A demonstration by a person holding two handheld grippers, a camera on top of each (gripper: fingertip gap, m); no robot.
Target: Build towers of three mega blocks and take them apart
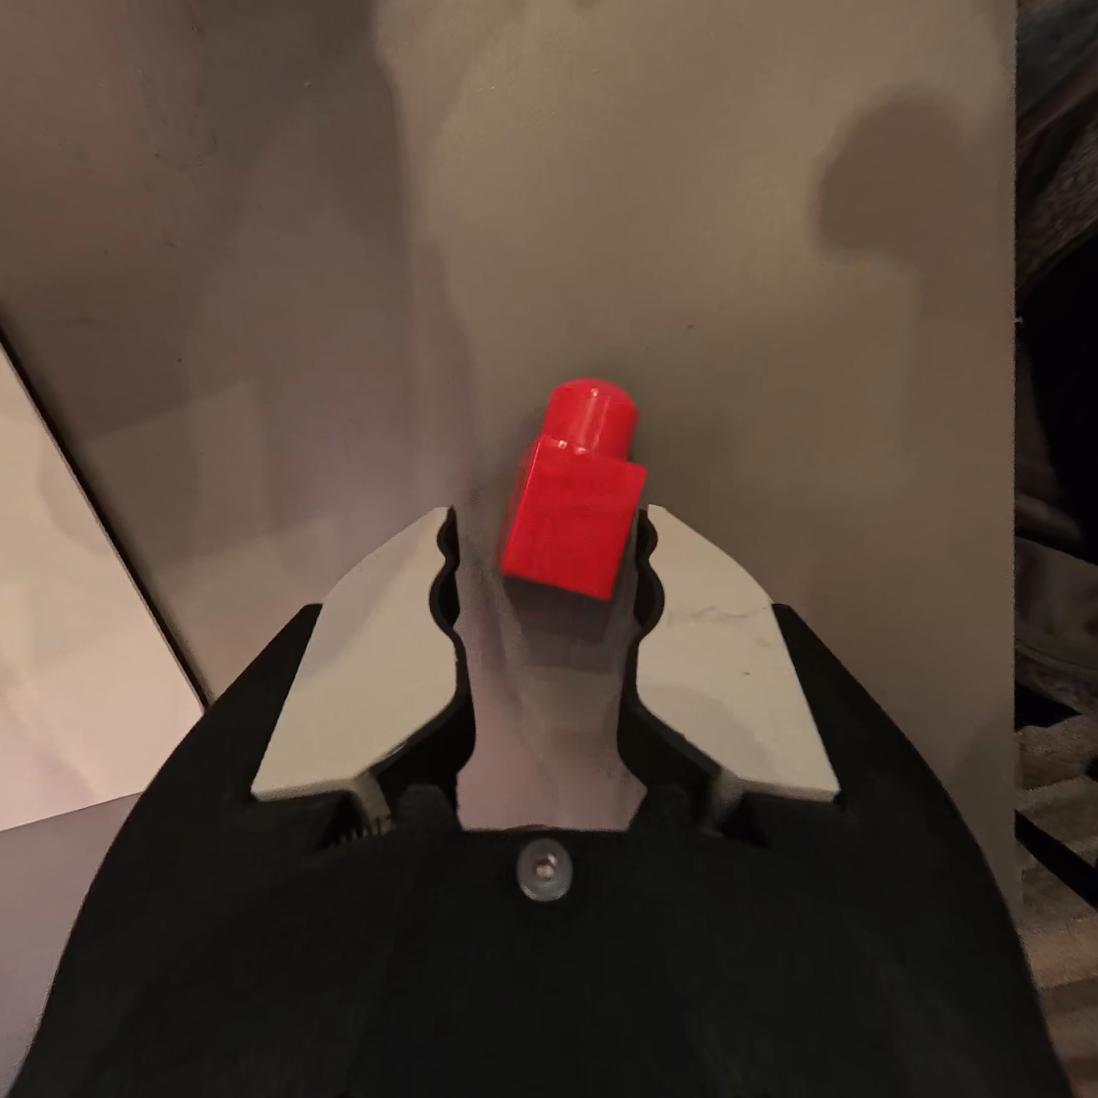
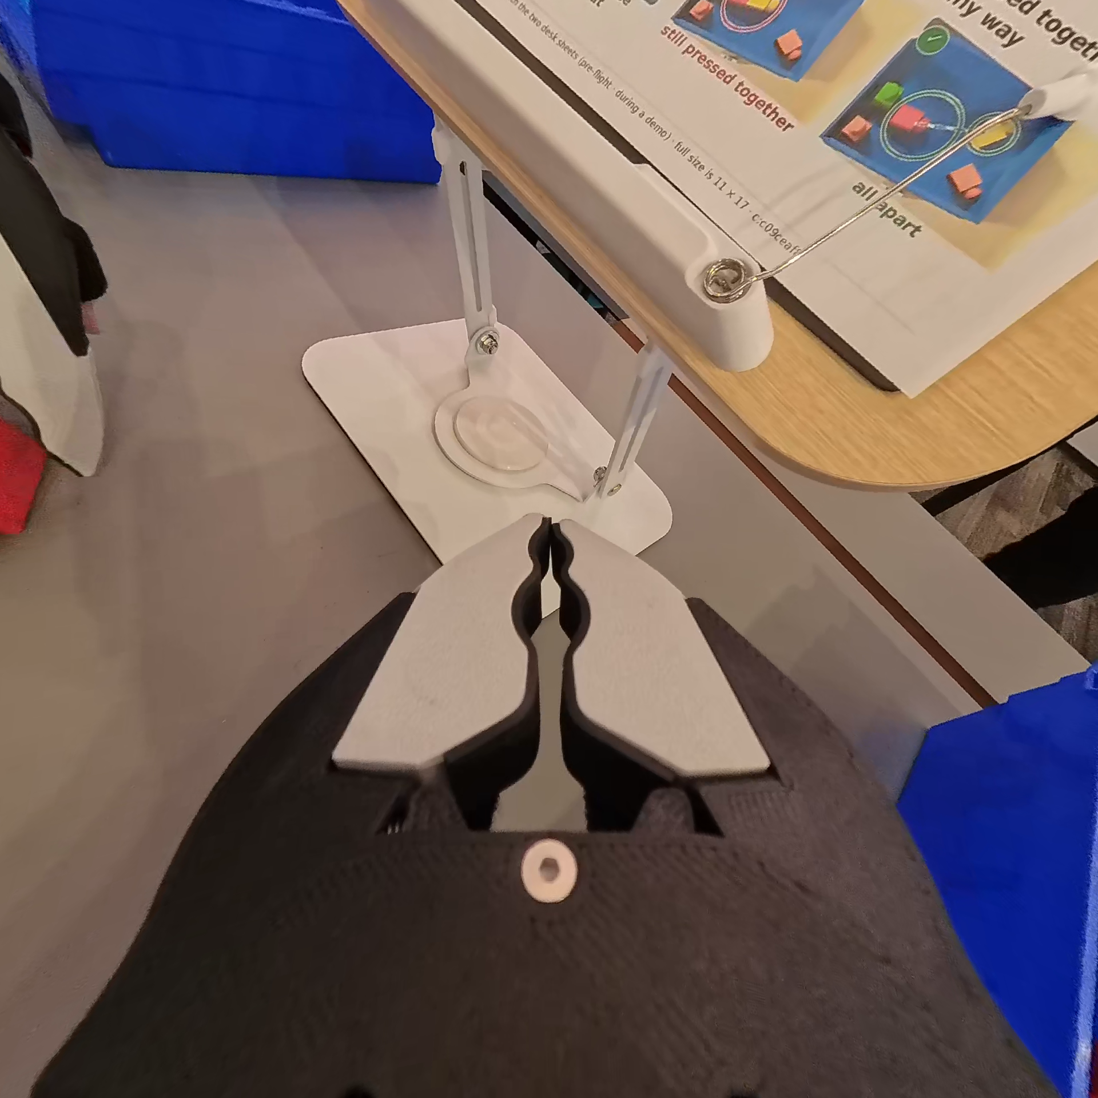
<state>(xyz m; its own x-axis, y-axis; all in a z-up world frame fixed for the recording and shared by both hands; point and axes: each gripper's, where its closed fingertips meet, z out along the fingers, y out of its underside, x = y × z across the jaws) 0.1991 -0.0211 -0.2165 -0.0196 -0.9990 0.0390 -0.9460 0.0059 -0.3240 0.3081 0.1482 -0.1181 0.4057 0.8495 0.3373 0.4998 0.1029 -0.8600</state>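
Slightly blurred, a glossy red one-stud block [image 1: 570, 523] tilts, seemingly loose, between the left tool's [image 1: 549, 517] parted fingers.

Red single-stud plastic block [image 1: 564, 523] lies on the grey table [image 1: 297, 237], between the left tongs [image 1: 549, 552], against the right pad. White flat stand base [image 2: 380, 380] sits mid-table; blue plastic bin [image 2: 237, 89] behind it.
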